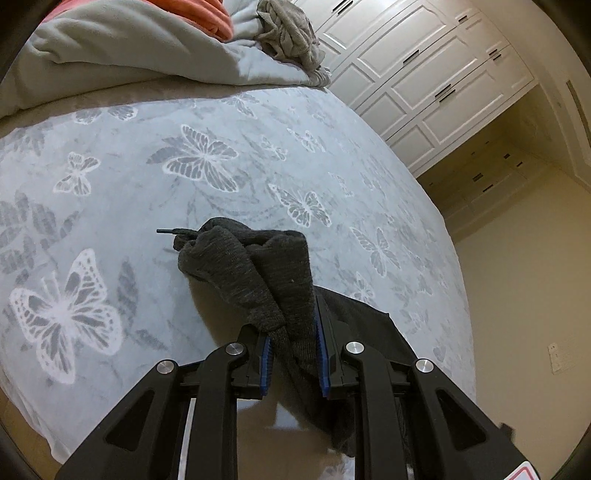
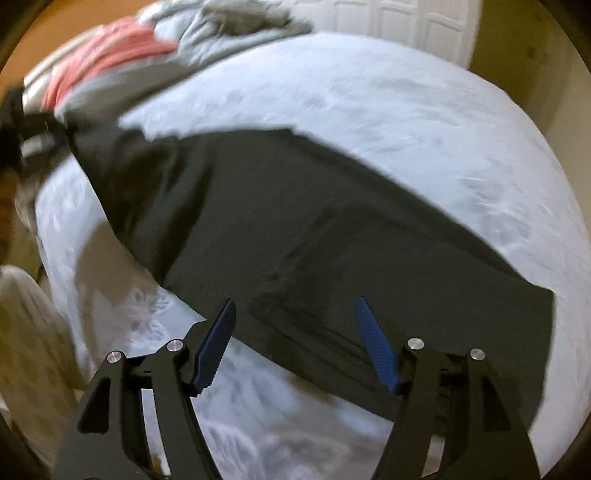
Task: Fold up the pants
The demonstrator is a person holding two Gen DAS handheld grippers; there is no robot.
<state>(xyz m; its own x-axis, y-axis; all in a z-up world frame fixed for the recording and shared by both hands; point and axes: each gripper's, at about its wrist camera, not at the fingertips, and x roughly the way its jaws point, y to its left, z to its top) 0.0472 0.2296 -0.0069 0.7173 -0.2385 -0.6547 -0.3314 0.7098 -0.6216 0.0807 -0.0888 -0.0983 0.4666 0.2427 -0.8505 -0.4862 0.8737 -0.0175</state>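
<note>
Dark grey knit pants (image 1: 258, 273) lie on a bed with a pale blue butterfly-print cover (image 1: 147, 177). My left gripper (image 1: 293, 332) is shut on the bunched waistband, whose drawstring tip (image 1: 164, 231) pokes out to the left. In the blurred right wrist view the pants (image 2: 295, 229) stretch across the bed from upper left to lower right. My right gripper (image 2: 295, 317) is open just above the near edge of the cloth, holding nothing. The left gripper shows blurred in the right wrist view (image 2: 33, 140) at the far left end of the pants.
A grey duvet (image 1: 122, 48) with an orange cloth (image 1: 207, 14) and a crumpled grey garment (image 1: 288, 33) is piled at the head of the bed. White panelled wardrobes (image 1: 424, 66) stand beyond the bed's right edge, with beige floor (image 1: 517, 295) beside it.
</note>
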